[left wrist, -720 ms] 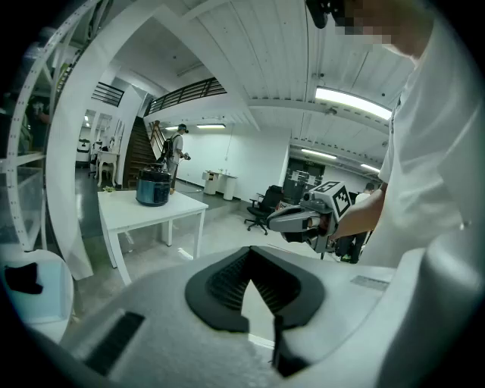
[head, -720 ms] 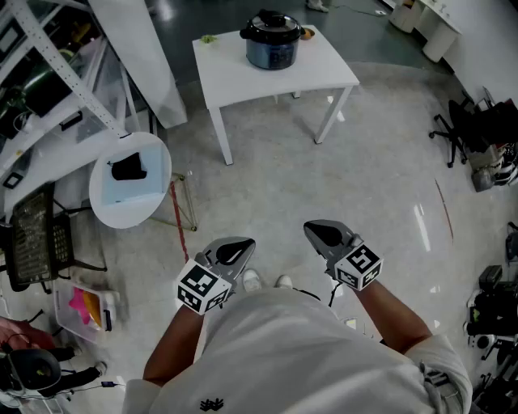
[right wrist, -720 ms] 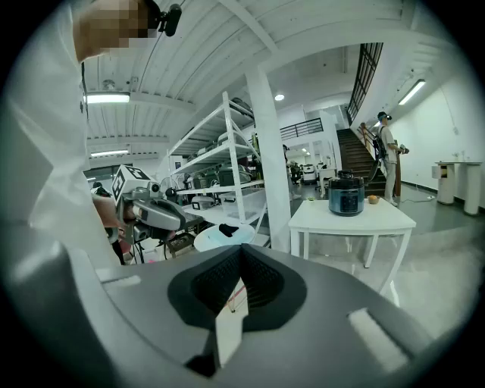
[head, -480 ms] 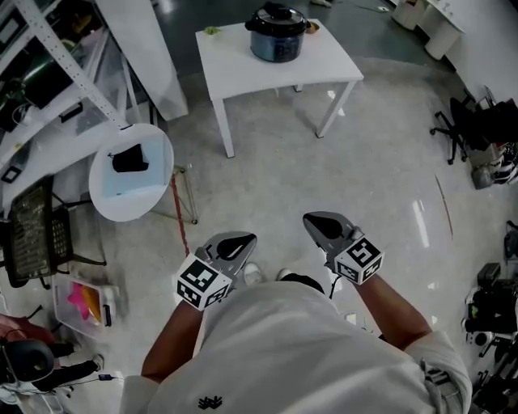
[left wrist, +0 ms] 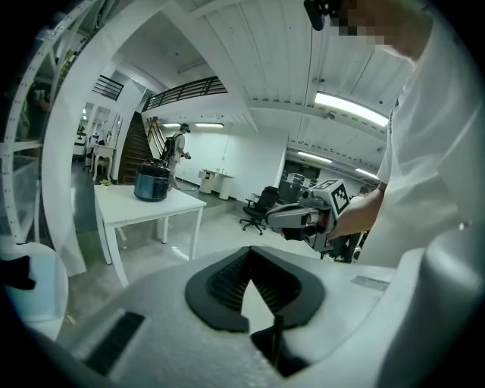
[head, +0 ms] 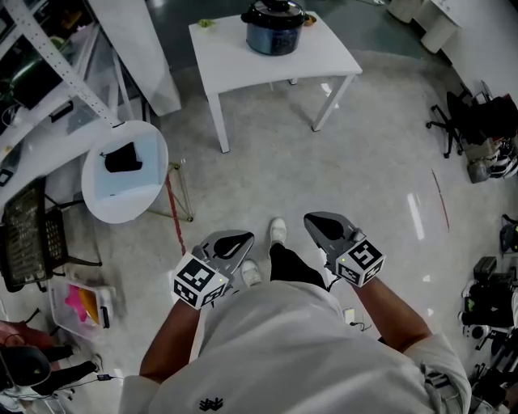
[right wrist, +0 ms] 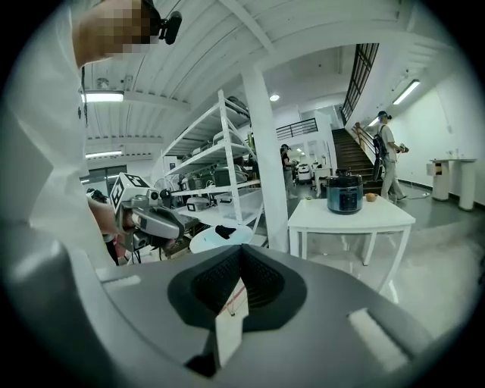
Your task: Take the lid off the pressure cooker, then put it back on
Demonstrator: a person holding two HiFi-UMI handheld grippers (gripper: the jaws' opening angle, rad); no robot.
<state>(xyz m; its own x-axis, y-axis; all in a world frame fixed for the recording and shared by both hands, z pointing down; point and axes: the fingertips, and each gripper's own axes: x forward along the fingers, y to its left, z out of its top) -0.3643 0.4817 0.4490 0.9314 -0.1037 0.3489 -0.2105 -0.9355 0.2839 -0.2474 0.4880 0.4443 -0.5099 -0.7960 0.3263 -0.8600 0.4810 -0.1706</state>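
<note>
Dark-blue pressure cooker (head: 275, 34) with its black lid (head: 275, 14) on sits at the middle of the white table's (head: 267, 66) far edge, well apart from both grippers.
Left gripper (head: 232, 243) has its jaws closed together on nothing, and right gripper (head: 323, 230) looks the same, pads meeting and empty; both hang low in front of the person, over the floor. The lid looks stiff, fairly heavy and probably twist-locked, so the raised black handle on top seems the best hold, with the other gripper bracing the glossy body, which may slip or turn on the smooth tabletop. Count: two grippers, one table, one cooker, one lid, plus one small green thing (head: 206, 23) at the table's far left corner.
</note>
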